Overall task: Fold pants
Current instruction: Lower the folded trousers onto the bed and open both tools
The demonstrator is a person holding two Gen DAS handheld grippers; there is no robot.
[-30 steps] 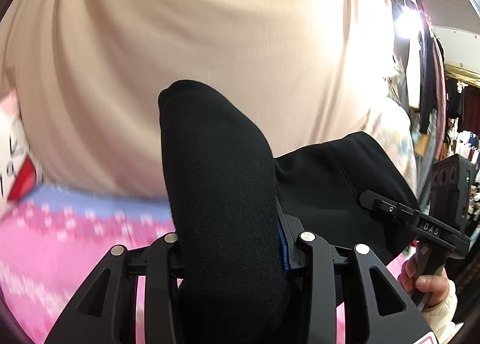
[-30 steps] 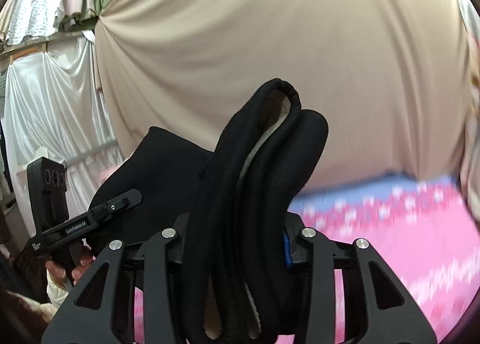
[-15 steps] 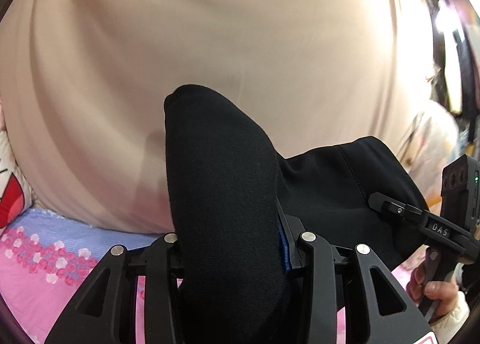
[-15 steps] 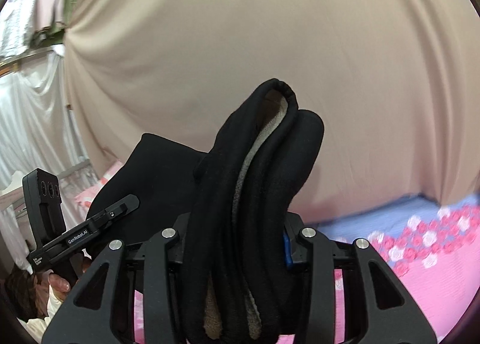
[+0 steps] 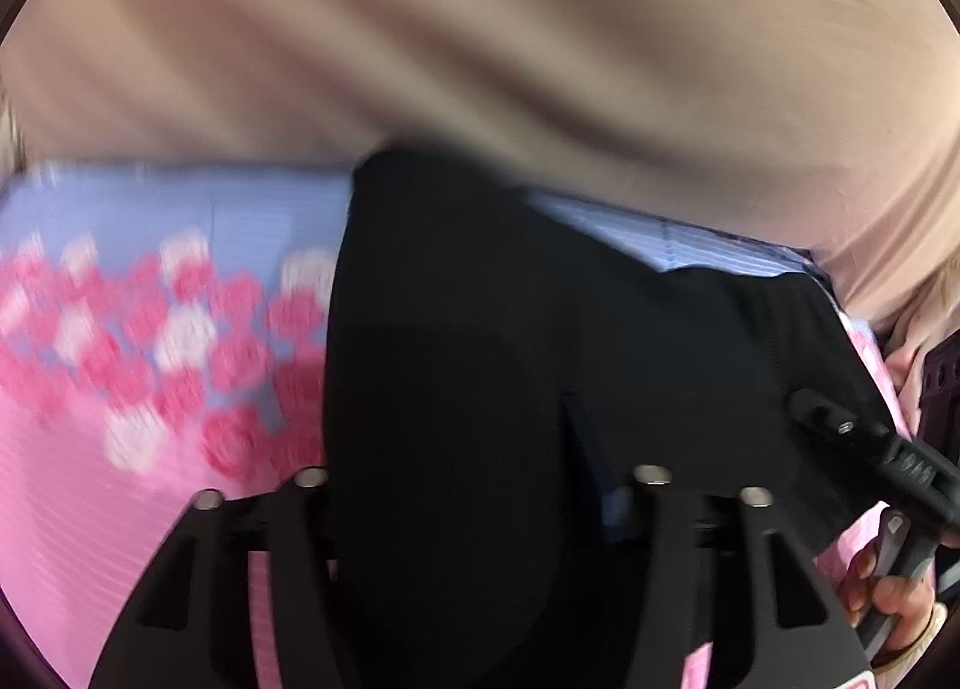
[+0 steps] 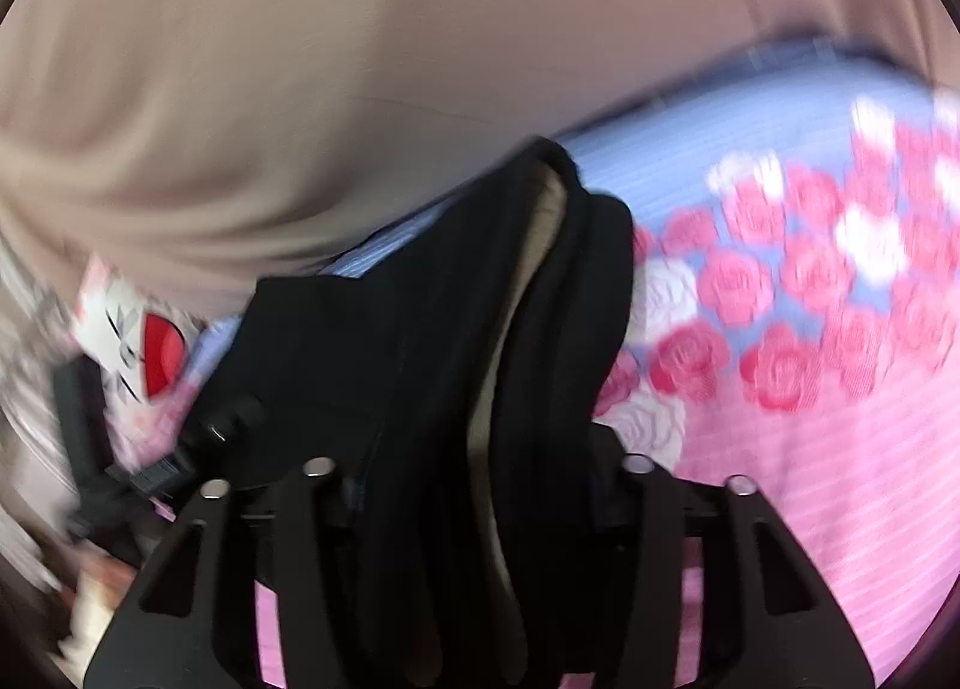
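The black pants (image 5: 456, 341) hang bunched between my two grippers, above a pink and blue flowered bedspread (image 5: 138, 341). My left gripper (image 5: 474, 485) is shut on a thick fold of the black pants. My right gripper (image 6: 474, 479) is shut on the other end of the pants (image 6: 528, 329), where a beige fleece lining shows between black layers. The right gripper (image 5: 870, 455) also shows at the right edge of the left wrist view, and the left gripper (image 6: 180, 455) at the lower left of the right wrist view. Both views are motion-blurred.
A beige curtain (image 5: 480, 29) hangs behind the bed. The bedspread (image 6: 810, 299) fills the right of the right wrist view. A white and red cartoon pillow (image 6: 138, 341) lies at the left. A hand (image 5: 888, 599) holds the right gripper's handle.
Both grippers have tipped downward with the pants still clamped. The bedspread now fills much more of both views and the curtain less. The images have become blurred.
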